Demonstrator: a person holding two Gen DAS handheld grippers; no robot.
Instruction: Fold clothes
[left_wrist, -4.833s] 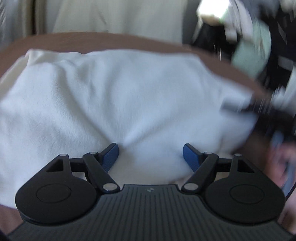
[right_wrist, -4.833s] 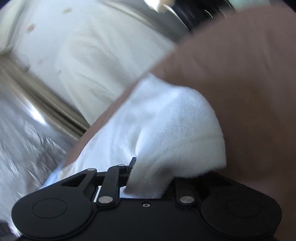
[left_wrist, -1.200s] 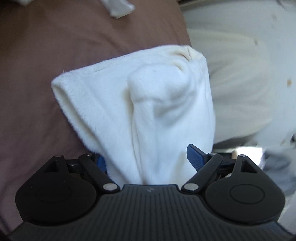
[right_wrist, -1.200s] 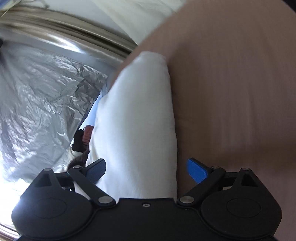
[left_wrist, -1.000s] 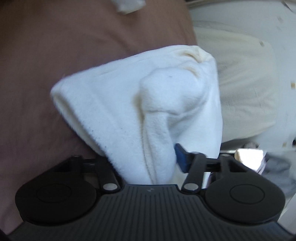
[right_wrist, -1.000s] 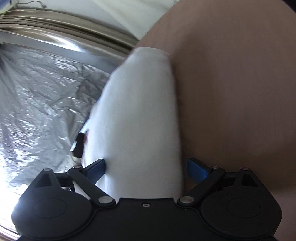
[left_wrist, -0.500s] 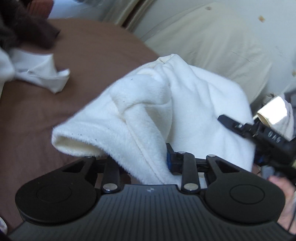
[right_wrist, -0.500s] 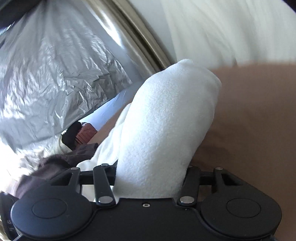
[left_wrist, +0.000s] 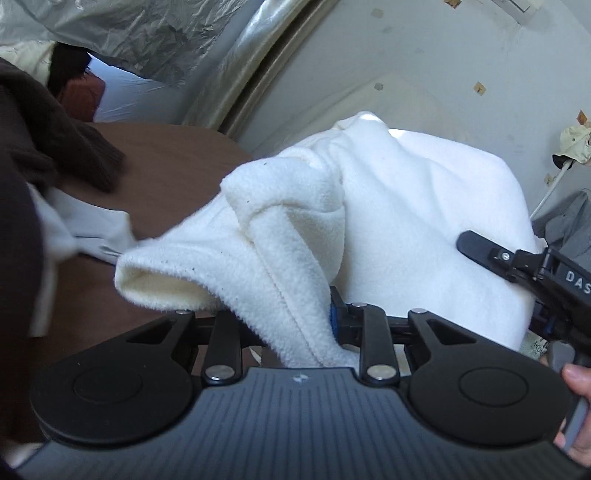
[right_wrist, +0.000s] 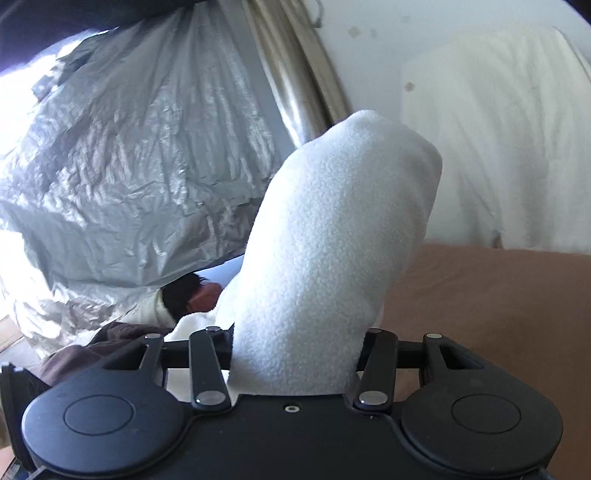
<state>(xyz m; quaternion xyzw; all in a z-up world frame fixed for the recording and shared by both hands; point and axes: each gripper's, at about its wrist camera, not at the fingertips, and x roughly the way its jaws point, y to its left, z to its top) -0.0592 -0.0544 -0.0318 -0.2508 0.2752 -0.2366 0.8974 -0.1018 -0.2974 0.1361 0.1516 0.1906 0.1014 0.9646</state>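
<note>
The white fleece garment (left_wrist: 406, 229) is bunched and lifted above the brown bed (left_wrist: 166, 166), near the bed's far edge by the pale wall, with the left tongs (left_wrist: 291, 325) clamped on a thick folded ridge of it and the right tongs (right_wrist: 295, 354) clamped on another rolled fold that stands up between their fingers. In the left wrist view the right tongs reach in from the right against the fleece, their black body carrying white letters that read "DAS" before the frame cuts them off. A dark brown garment (left_wrist: 44, 147) and a pale grey one (left_wrist: 92, 229) lie on the bed at the left, under a crinkled silver sheet (right_wrist: 129, 166).
</note>
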